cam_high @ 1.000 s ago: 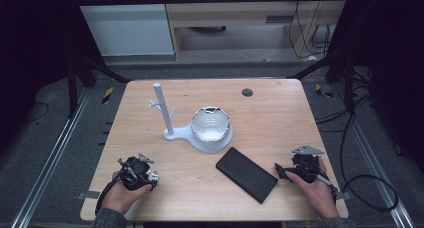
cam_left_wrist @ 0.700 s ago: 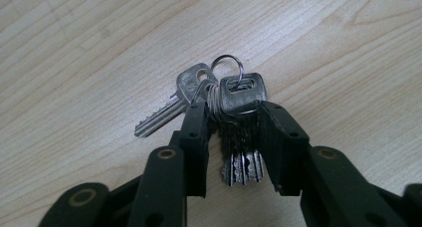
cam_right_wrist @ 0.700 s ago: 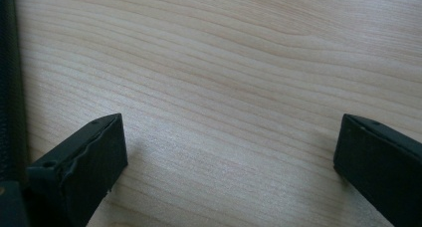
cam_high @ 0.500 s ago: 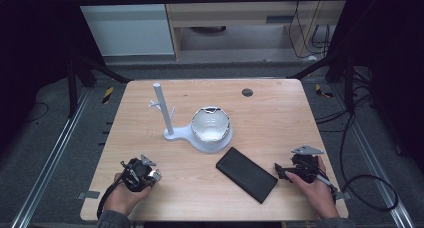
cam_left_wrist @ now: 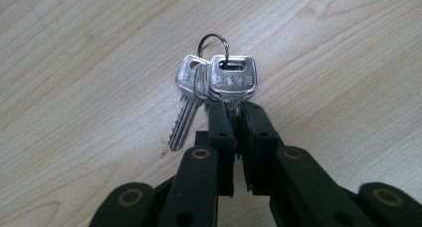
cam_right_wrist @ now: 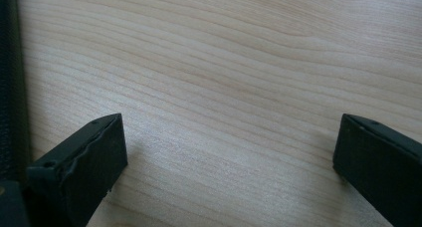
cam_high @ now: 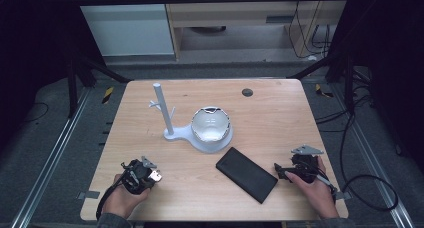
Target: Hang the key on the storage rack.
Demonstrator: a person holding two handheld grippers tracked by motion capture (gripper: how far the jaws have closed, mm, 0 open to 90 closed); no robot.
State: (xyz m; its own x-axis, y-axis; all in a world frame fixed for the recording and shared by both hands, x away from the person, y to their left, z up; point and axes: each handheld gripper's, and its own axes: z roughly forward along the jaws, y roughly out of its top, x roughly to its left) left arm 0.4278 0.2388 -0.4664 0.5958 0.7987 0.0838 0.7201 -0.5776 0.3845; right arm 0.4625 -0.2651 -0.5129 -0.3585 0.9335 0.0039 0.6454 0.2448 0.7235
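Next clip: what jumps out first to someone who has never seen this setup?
Most striking is the bunch of keys clamped between the jaws of the left gripper, at the table's near left. Mid-table stands a white stand with a bowl-shaped base, and a flat black case lies in front of it. The right gripper, jaws wide apart, hovers empty beside that case.

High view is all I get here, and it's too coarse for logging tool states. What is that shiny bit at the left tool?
Observer: A bunch of keys on a ring; the left tool is shut on one key's blade.
Operator: Do the others hang free?
Observer: One slants down to the left, its tip over the table; whether it touches, I cannot tell.
Operator: And the right tool?
Observer: The right tool is open, jaws wide apart, bare wood between them, a black case edge at its left.
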